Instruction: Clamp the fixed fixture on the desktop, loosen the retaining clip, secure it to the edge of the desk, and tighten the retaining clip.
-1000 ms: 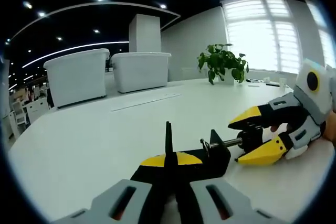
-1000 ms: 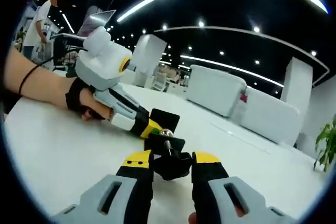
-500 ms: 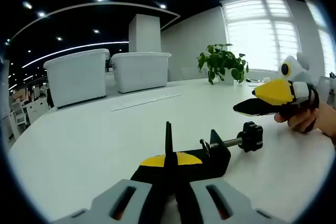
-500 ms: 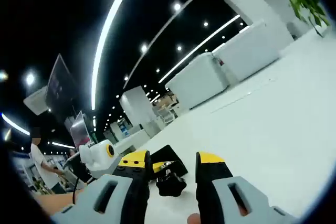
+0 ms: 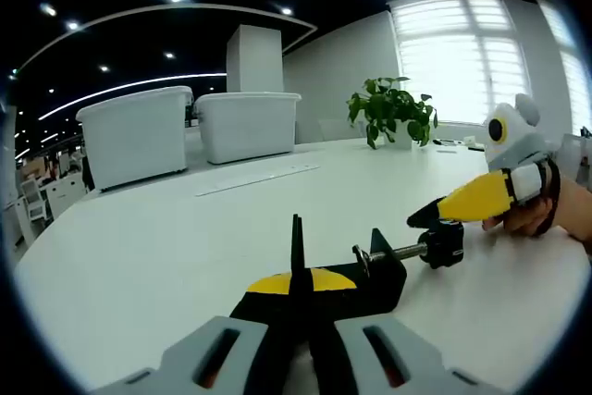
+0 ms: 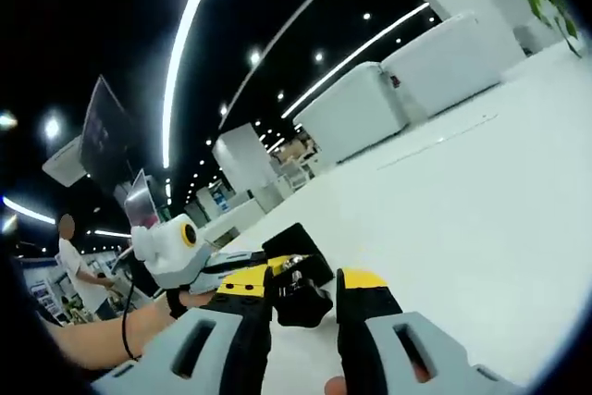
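A black clamp fixture (image 5: 379, 275) lies on the white table (image 5: 166, 256), its threaded screw ending in a black knob (image 5: 446, 245) to the right. My left gripper (image 5: 296, 284) is shut on the fixture's thin upright plate. My right gripper (image 5: 439, 219) reaches in from the right, rolled on its side, one yellow jaw lying over the knob. In the right gripper view its jaws (image 6: 303, 284) stand close on either side of the knob (image 6: 301, 304). Behind that are the fixture's body (image 6: 298, 245) and the left gripper (image 6: 259, 270), held by a hand.
Two white box-shaped seats (image 5: 139, 136) (image 5: 248, 125) and a potted plant (image 5: 393, 110) stand at the table's far side. The hand (image 5: 546, 215) holding the right gripper rests near the table's right edge. A person (image 6: 69, 256) stands far off.
One second ago the right gripper held the knob. Half a second ago it had let go and lifted away, rolled over. Now it is down on the knob again. The left gripper and fixture stayed put.
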`<state>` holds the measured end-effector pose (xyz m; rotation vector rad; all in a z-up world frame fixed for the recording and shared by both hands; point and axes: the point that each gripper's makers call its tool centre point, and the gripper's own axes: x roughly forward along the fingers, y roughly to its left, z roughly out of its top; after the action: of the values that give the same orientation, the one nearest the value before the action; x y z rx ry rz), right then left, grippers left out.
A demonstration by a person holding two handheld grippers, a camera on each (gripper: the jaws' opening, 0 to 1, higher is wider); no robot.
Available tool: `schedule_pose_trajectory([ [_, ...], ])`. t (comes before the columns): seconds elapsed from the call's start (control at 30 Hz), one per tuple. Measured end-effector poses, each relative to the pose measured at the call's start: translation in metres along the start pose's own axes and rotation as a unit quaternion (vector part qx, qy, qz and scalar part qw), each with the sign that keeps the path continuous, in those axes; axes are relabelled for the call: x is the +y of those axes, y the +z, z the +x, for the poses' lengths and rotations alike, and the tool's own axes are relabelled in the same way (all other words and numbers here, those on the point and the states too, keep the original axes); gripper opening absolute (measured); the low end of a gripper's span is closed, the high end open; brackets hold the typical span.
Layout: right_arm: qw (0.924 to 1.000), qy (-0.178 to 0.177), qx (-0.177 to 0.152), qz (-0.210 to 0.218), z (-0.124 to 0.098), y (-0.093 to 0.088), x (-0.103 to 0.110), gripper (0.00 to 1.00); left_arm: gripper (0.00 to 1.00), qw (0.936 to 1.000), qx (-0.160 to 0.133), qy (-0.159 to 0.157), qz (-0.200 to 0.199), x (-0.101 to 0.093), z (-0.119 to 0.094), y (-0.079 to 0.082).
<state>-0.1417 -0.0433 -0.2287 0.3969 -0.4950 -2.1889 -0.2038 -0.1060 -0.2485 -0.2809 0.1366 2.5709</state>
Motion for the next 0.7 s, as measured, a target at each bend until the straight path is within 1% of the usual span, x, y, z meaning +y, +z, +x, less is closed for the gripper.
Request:
schedule_pose_trajectory([
  [0.13, 0.9999, -0.003, 0.003, -0.016, 0.002, -0.006, 0.008, 0.26, 0.05, 1.0000, 0.000, 0.000, 0.000, 0.002, 0.001, 0.000],
  [0.17, 0.9999, -0.004, 0.004, -0.016, 0.001, -0.002, 0.001, 0.26, 0.05, 1.0000, 0.000, 0.000, 0.000, 0.002, 0.001, 0.000],
  [0.2, 0.9998, -0.004, 0.004, -0.016, 0.001, -0.002, 0.000, 0.26, 0.05, 1.0000, 0.000, 0.000, 0.000, 0.002, 0.001, 0.000],
  [0.33, 0.9999, -0.005, 0.004, -0.016, 0.002, -0.004, 0.003, 0.26, 0.05, 1.0000, 0.000, 0.001, 0.000, 0.001, 0.001, 0.000],
  [0.4, 0.9995, -0.009, 0.003, -0.031, 0.002, -0.006, 0.006, 0.26, 0.05, 1.0000, 0.000, 0.001, 0.000, 0.001, 0.001, 0.000],
  [0.47, 0.9980, -0.014, 0.002, -0.062, 0.002, -0.006, 0.008, 0.25, 0.05, 1.0000, 0.000, 0.001, -0.001, 0.002, 0.001, -0.001],
  [0.53, 0.9949, -0.020, 0.002, -0.099, 0.002, -0.008, 0.010, 0.25, 0.05, 1.0000, 0.000, 0.001, -0.001, 0.003, 0.002, -0.001],
  [0.6, 0.9862, -0.030, 0.003, -0.163, 0.003, -0.010, 0.013, 0.25, 0.05, 1.0000, 0.000, 0.001, -0.001, 0.002, 0.001, -0.001],
  [0.63, 0.9827, -0.034, -0.002, -0.182, 0.003, -0.010, 0.015, 0.25, 0.05, 1.0000, 0.001, 0.002, -0.001, 0.003, 0.001, -0.001],
  [0.7, 0.9758, -0.037, -0.007, -0.215, 0.003, -0.007, 0.008, 0.25, 0.05, 1.0000, 0.001, 0.003, -0.001, 0.002, 0.001, 0.000],
])
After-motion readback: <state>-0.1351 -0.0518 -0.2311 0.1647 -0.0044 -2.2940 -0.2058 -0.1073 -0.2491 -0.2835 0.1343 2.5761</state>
